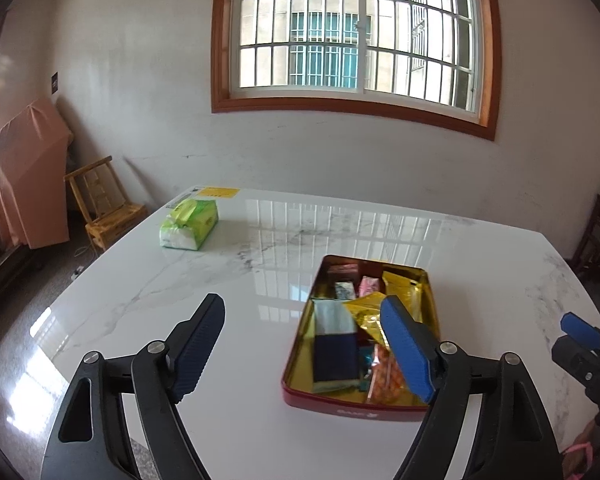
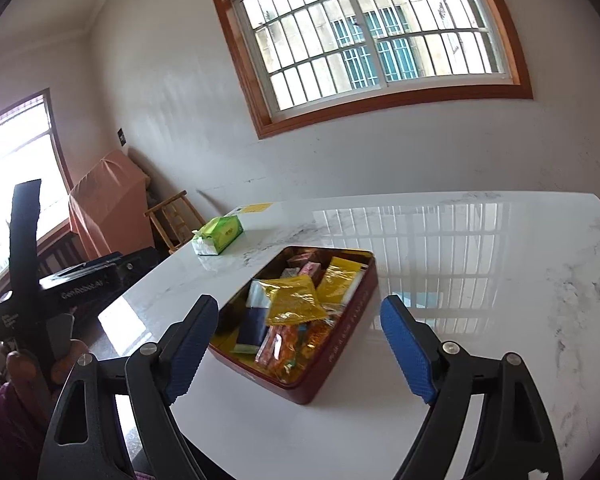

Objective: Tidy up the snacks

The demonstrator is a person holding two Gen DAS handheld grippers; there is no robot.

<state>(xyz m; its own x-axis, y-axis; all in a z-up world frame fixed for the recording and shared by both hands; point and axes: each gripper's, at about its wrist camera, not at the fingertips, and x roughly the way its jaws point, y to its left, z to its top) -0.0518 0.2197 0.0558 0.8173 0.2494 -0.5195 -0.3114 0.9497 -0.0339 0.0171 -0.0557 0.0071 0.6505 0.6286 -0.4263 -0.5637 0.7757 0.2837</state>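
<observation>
Both grippers hang over the near edge of the table, jaws spread wide with nothing between them. The left gripper (image 1: 302,344) has black plastic arms and ribbed blue pads; its right finger (image 1: 406,346) covers part of the tin from that camera. The right gripper (image 2: 300,346) is built the same. From the right wrist view you can see the left one's body off the table's left edge, with white lettering that looks like "GenRobot.AI", though it's small. A bit of purple sleeve (image 2: 4,420) shows at the bottom left there, mostly cut off.

Next out is the tin (image 1: 356,402), a shallow rectangle, dark red outside and shiny gold inside, sitting on the white marble-look table (image 1: 260,420) towards its near right part, lid off. There's gold writing on the side wall and a pale logo on the near wall, both too blurry to read. The snacks (image 2: 296,300) are all piled in it: crinkly gold foil packets, a dark navy flat pack, a pale blue one, pink and orange wrappers. No brand legible.

Near the far left corner lies a green soft pack of tissues (image 1: 189,225), with a yellow sticker (image 1: 219,192) just behind it, print unreadable. Off the table's far left stand a wooden chair (image 1: 104,208) and something under a pink cloth (image 1: 28,176). A barred window (image 1: 356,36) with a wood frame sits in the far wall.
</observation>
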